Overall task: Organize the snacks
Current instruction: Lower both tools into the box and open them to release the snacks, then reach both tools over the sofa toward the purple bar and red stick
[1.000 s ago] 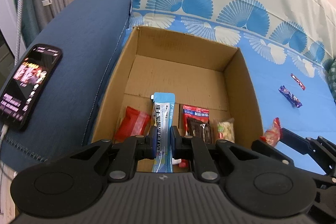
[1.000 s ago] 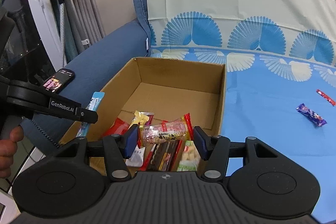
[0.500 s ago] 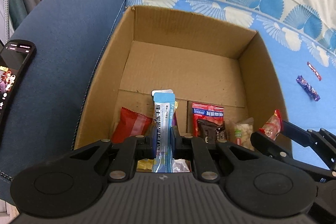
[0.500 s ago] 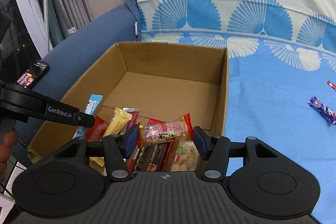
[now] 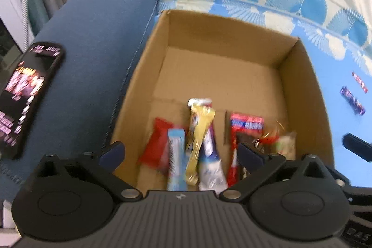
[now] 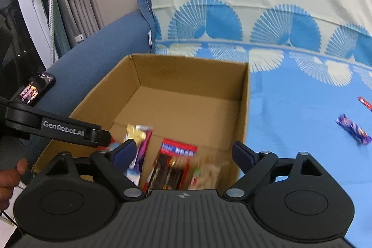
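Left gripper and right gripper both hang above the near end of the brown cardboard box, jaws spread wide, nothing between them. Snacks lie bunched along the box's near wall: light-blue stick pack, red pouch, gold wrapper, red-and-dark chocolate pack; the far half of the floor is bare cardboard. Two wrapped candies, purple and red, lie on the blue patterned sheet, well apart from the box. Judged next step: fetch those. Advice: approach each candy across its narrow width, fingers low to the sheet, closing gently to avoid pinching fabric. Black phone rests on the sofa arm.
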